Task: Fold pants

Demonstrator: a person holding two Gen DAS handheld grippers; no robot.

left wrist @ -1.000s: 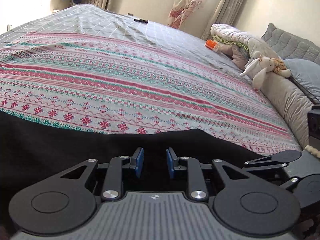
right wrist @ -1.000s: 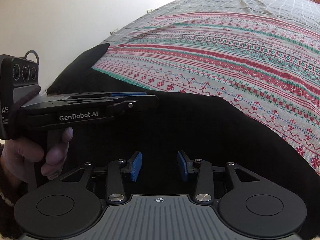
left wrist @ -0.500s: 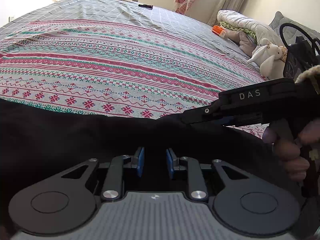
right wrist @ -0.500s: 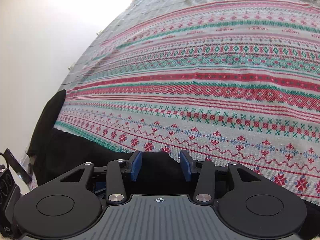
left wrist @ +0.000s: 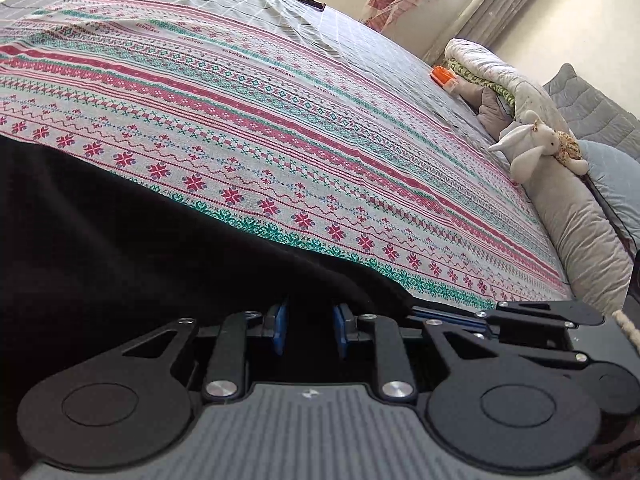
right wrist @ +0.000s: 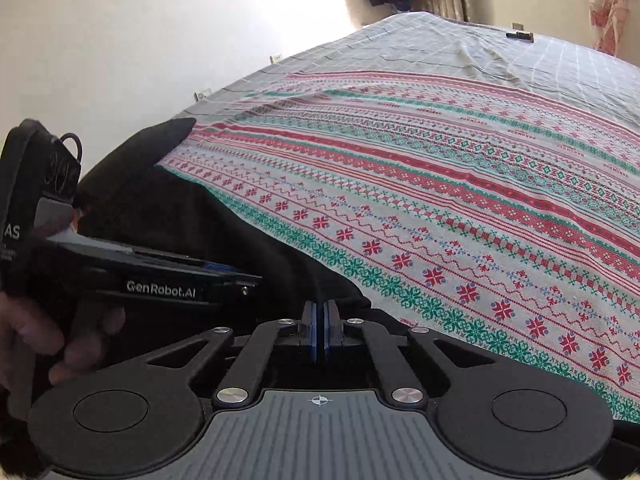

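The black pants (left wrist: 140, 260) lie along the near edge of a patterned red, green and white blanket (left wrist: 320, 140). My left gripper (left wrist: 310, 330) sits low over them, its blue pads apart, with black cloth draped at the fingertips and dark cloth in the gap. My right gripper (right wrist: 319, 332) has its pads pressed together on the pants' (right wrist: 224, 248) edge where it meets the blanket (right wrist: 480, 200). In the left wrist view the right gripper (left wrist: 424, 312) lies flat beside my left one. A hand (right wrist: 36, 344) holds the left gripper (right wrist: 240, 280) at the left of the right wrist view.
The blanket covers a grey checked bed. A plush rabbit (left wrist: 532, 144), a long grey pillow (left wrist: 576, 232), a folded quilt (left wrist: 492, 68) and an orange object (left wrist: 442, 74) sit along the right side. A small dark object (left wrist: 311, 2) lies far back on the bed.
The right gripper's jaws went from apart to pressed together. Its view swung from the blanket back onto the pants and the left gripper. In the left view the right gripper dropped low.
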